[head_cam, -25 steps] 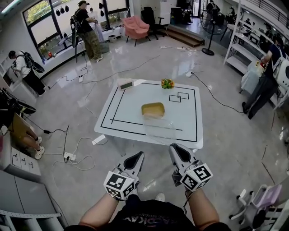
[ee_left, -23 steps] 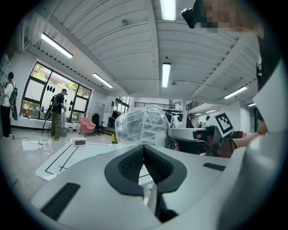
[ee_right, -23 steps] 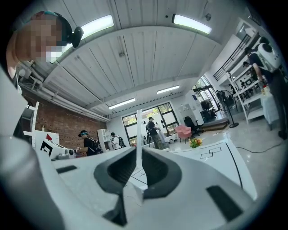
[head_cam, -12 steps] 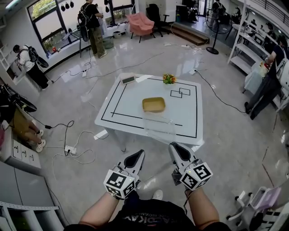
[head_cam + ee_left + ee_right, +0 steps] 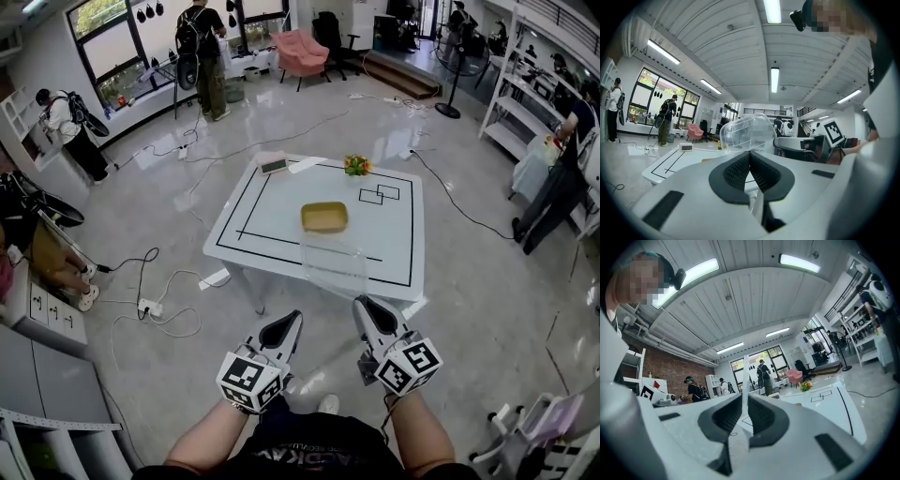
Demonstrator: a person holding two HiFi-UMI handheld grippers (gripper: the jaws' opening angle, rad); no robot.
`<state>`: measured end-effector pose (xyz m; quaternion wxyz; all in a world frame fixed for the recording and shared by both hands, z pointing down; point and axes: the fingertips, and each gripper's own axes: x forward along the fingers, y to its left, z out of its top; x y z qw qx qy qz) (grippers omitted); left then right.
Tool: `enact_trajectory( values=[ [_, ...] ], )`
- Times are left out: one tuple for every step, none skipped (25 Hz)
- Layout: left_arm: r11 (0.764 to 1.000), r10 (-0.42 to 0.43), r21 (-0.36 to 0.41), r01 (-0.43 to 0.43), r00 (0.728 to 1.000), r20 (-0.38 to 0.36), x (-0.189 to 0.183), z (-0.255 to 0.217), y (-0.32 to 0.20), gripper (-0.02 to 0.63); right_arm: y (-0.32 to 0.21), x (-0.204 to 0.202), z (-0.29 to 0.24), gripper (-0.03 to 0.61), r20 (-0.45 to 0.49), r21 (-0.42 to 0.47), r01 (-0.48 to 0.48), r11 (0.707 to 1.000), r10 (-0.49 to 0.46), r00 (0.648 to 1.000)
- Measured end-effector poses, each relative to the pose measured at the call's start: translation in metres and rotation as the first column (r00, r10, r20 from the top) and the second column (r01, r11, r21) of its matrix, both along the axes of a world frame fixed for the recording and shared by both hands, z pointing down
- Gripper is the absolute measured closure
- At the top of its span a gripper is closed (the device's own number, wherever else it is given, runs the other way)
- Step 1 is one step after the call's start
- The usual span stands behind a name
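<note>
Grip security is the main concern. The right hand-held gripper (image 5: pixel 361 305) is closed on a thin clear edge, apparently the rim of the clear plastic container (image 5: pixel 333 265). That container sits ahead of both grippers and shows against the near edge of the white tabletop (image 5: pixel 272 220), on the near side of the yellow tray (image 5: pixel 324 217). The left hand-held gripper (image 5: pixel 292 319) has its jaws pressed together on nothing, just beside the container. A single pinch on so flimsy a rim would, I judge, let the box swing or slip, so a firm clamp, level wrists and slow travel suit it. Whether the container touches the tabletop cannot be told.
</note>
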<state>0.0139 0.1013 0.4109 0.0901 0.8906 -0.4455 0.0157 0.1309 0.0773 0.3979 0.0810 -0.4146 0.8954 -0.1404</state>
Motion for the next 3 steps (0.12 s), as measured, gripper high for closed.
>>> enact_trajectory(
  values=[
    [1.0,0.0,0.001,0.0,1.0,0.0,0.0004,-0.0005,0.001,0.609,0.0009,0.0,-0.0001,0.537,0.0,0.0,0.0,1.0,0.0,1.0],
    [1.0,0.0,0.001,0.0,1.0,0.0,0.0007,-0.0008,0.002,0.609,0.0019,-0.0001,0.0,0.537,0.001,0.0,0.001,1.0,-0.001,1.0],
    [1.0,-0.001,0.002,0.001,1.0,0.0,0.0011,-0.0011,0.003,0.609,0.003,-0.0002,0.0003,0.537,0.001,-0.001,0.001,1.0,-0.001,1.0]
  ],
)
